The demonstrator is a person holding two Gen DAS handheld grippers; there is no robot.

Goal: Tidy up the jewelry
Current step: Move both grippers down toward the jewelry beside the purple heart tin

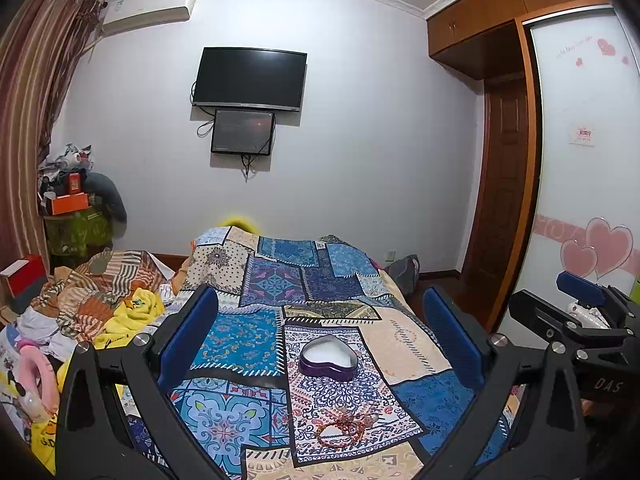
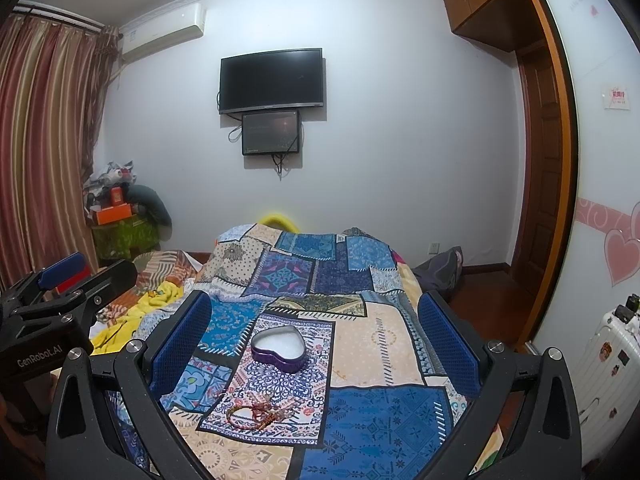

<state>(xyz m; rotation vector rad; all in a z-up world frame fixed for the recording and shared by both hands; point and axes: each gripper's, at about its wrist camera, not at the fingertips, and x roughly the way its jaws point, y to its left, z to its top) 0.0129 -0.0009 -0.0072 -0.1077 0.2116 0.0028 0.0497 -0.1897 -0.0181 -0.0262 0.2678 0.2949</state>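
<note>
A purple heart-shaped box (image 1: 329,357) (image 2: 279,347) with a white lining lies open on the patterned bedspread (image 1: 400,344) (image 2: 376,344). A tangle of red and gold bracelets (image 1: 347,426) (image 2: 260,412) lies on the cloth in front of it, nearer to me. My left gripper (image 1: 320,332) hangs open above the bed, the box and bracelets showing between its blue-padded fingers. Held level beside it, my right gripper (image 2: 316,328) is open too, with nothing in it. Each gripper shows at the edge of the other's view.
Crumpled striped and yellow bedding (image 1: 104,304) and pink toys (image 1: 34,376) pile up on the left of the bed. A white suitcase (image 2: 608,360) stands at the right by the wardrobe door (image 1: 588,168). A TV (image 1: 250,78) hangs on the far wall.
</note>
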